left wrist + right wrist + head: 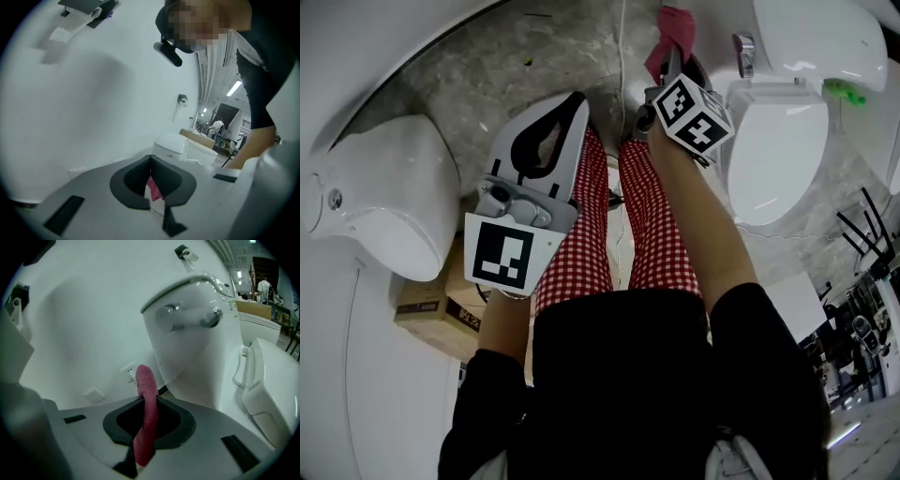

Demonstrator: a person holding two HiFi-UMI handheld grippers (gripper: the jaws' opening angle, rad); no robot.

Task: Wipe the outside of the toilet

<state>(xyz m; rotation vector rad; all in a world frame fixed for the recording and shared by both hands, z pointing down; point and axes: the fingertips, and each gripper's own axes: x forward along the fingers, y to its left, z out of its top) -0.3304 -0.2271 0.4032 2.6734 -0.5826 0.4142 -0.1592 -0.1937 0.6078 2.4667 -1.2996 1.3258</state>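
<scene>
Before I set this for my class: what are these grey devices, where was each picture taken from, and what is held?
A person stands between a left toilet and a right toilet, a two-jaw gripper in each hand. The head view looks down from their head: left gripper, right gripper. The other two pictures come from cameras riding on the grippers, looking along the jaws. The right gripper is shut on a pink cloth, facing the right toilet; the left is shut, apparently holding nothing. A box lies on the floor.
</scene>
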